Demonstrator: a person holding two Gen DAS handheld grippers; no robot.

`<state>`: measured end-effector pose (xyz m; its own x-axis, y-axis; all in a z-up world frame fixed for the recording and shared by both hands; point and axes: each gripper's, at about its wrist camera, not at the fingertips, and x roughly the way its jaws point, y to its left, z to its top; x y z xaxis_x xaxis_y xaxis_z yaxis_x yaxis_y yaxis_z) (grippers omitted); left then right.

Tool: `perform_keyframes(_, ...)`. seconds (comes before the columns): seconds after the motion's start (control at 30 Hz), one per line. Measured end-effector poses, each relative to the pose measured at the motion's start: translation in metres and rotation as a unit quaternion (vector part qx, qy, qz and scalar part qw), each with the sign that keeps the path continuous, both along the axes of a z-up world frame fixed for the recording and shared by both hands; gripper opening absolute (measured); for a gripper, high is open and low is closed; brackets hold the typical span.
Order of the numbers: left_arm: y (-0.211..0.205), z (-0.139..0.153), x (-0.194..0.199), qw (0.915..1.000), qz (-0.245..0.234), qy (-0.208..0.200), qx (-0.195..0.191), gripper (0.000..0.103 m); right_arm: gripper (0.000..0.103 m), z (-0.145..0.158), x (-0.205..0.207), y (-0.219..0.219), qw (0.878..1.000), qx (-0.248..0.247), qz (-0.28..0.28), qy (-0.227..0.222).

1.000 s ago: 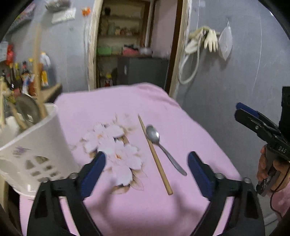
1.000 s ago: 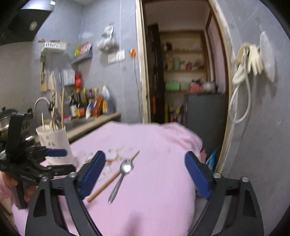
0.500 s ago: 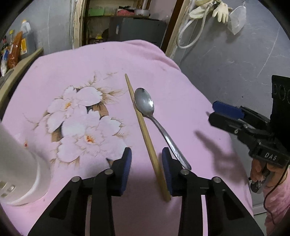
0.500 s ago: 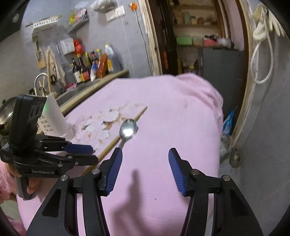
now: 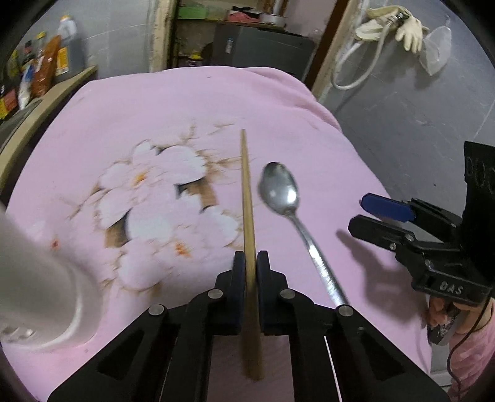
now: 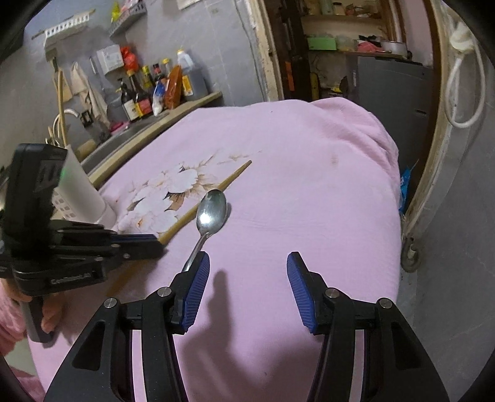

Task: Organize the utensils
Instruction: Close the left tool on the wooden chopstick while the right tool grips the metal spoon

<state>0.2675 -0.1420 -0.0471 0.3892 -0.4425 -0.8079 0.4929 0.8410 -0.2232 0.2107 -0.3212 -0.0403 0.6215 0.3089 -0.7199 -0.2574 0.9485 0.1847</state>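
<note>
L gripper (image 5: 250, 263) is clamping its blue pads on the long wooden chopstick (image 5: 247, 191), which is lying on the pink flowered cloth (image 5: 154, 117) w/ its far tip pointing away. R gripper (image 6: 246, 278) is hovering w/ jaws apart, nothing btwn them; the shiny metal spoon (image 6: 212, 210) is lying just beside the chopstick, handle passing by R's left pad. White plastic utensil holder (image 6: 83, 191) is standing at cloth's left edge.

A pink flowery cloth (image 5: 185, 102) covered the table, sauce bottles (image 6: 154, 92) lined the counter, and rubber gloves (image 5: 399, 24) plus a white hose (image 5: 355, 71) hung on the grey wall.
</note>
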Motion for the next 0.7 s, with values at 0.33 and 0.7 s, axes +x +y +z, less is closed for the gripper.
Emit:
perform_keyframes(0.33,0.041,0.013,-0.033,0.9987,0.049,-0.003,-0.011,0.005,0.051,-0.005,0.033,0.041,0.998,-0.045,0.045,0.019)
perform_keyframes(0.7,0.065,0.02,-0.057,0.9987,0.049,0.007,-0.014,0.005,0.043,-0.017,0.058,0.074,0.993,-0.113,0.041,0.016)
